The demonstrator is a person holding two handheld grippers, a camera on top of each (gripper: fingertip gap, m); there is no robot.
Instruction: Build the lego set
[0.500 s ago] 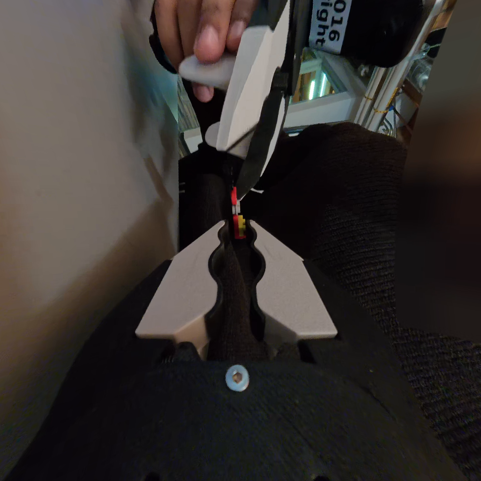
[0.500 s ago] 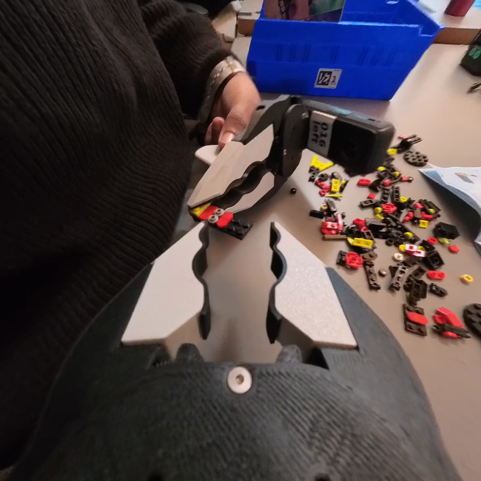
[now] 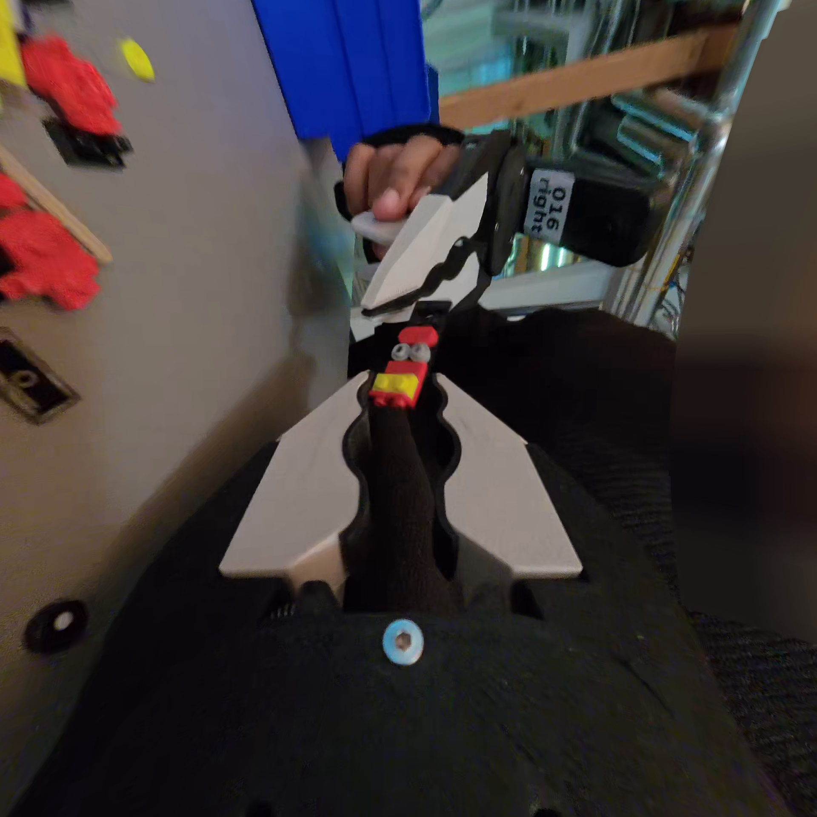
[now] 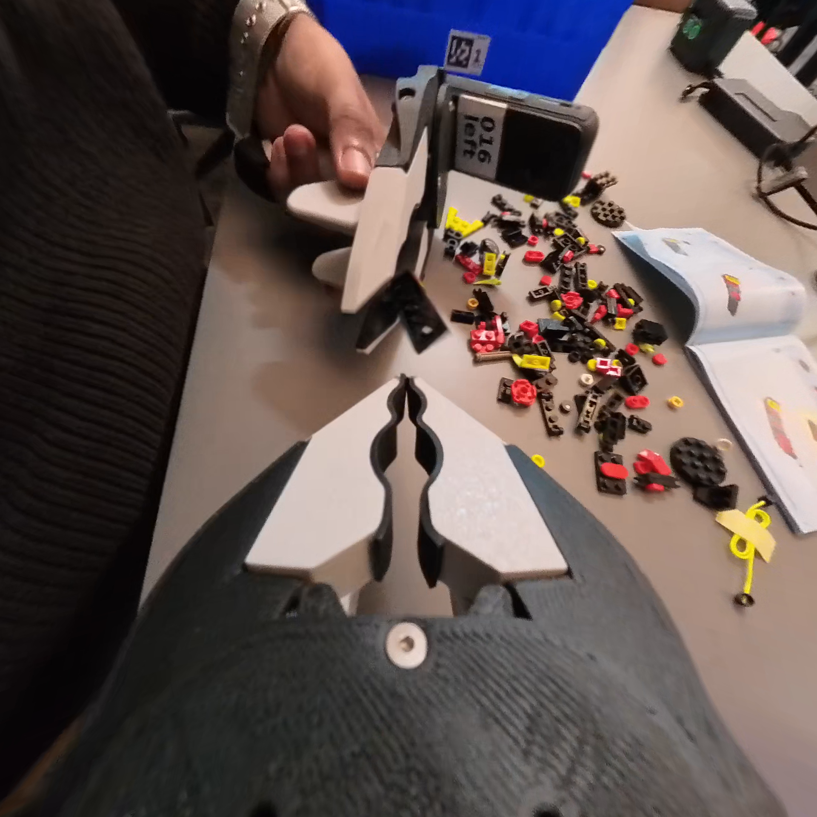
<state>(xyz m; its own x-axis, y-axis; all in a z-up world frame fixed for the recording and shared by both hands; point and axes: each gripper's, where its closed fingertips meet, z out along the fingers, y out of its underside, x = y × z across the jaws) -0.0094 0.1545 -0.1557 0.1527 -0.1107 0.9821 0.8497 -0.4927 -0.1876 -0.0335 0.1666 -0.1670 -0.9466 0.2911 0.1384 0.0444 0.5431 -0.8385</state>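
The left hand-held gripper [image 3: 400, 389] pinches a small lego assembly [image 3: 404, 371] of black plate, red, yellow and grey pieces at its fingertips, held above the tabletop [image 4: 283, 353]. The right hand-held gripper [image 4: 404, 382] is pressed together and empty, just near of the assembly. Loose lego pieces [image 4: 574, 336] lie scattered to the right, beside an open instruction booklet [image 4: 725, 309].

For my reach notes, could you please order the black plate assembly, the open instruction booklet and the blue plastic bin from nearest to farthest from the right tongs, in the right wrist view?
1. Black plate assembly, just ahead, held by the left tongs.
2. Open instruction booklet, far right.
3. Blue plastic bin, at the back.
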